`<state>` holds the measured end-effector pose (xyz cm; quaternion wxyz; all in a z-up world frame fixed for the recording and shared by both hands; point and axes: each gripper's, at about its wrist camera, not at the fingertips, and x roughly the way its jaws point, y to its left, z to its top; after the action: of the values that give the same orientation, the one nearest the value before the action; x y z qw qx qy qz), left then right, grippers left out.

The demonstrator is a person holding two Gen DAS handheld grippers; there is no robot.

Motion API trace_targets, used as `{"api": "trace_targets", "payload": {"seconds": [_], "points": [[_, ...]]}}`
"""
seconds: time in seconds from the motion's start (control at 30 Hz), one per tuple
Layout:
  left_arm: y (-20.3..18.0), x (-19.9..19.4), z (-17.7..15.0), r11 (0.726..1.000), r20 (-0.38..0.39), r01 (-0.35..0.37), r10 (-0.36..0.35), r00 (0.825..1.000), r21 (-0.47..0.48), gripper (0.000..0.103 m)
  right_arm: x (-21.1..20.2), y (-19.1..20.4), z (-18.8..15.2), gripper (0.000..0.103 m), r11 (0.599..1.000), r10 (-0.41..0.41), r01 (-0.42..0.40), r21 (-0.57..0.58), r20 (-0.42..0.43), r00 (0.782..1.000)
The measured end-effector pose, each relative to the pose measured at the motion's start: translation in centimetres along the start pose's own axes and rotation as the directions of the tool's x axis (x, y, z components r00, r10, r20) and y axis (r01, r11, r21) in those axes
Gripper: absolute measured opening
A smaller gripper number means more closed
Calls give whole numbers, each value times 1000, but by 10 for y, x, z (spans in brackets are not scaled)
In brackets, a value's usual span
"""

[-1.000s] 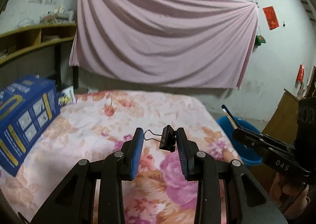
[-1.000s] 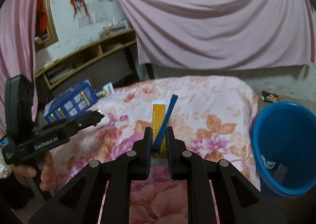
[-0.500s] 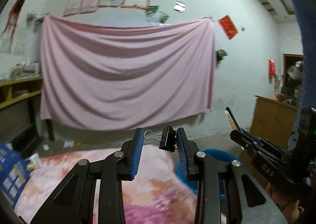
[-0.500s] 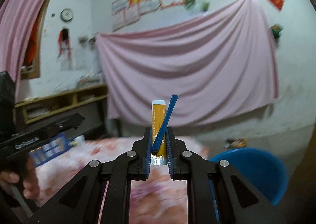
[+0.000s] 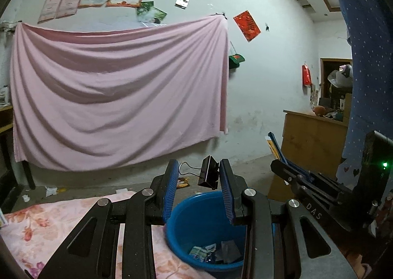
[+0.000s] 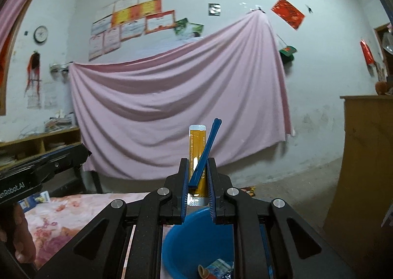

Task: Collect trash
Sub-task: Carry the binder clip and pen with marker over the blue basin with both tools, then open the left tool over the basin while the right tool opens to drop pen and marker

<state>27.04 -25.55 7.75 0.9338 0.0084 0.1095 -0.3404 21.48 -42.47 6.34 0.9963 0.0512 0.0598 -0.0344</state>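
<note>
Open air above the blue bin [image 5: 186, 220], nothing blocking its mouth. The bed [image 5: 61, 220] hugs the bin's left side, a wooden cabinet [image 5: 309, 141] crowds its right.

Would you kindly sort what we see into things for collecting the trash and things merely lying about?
For the job:
- black metal binder clip
- orange foil sachet
- blue plastic stick
- round blue plastic basin

Lying about:
- pink hanging sheet
- floral bedspread
- wooden cabinet
</note>
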Motion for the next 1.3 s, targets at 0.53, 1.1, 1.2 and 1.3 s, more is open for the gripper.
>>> {"api": "trace_targets", "payload": {"seconds": [0.53,1.1,1.2,1.3], "points": [[0,46,-5,999,-104,26,-30,994,-47,29,18,-37,-12,12,997,-22,29,71,-93,995],[6,100,-13,985,-269,43,-88,959,-169,30,41,-55,-24,13,989,-24,56,137,-221,975],[7,104,-16,982,-281,41,-93,955,-186,31,43,-59,-27,13,986,-25,65,155,-243,970],[8,106,-15,980,-291,40,-96,952,-194,39,44,-62,-28,13,984,-25,70,166,-256,966]]}}
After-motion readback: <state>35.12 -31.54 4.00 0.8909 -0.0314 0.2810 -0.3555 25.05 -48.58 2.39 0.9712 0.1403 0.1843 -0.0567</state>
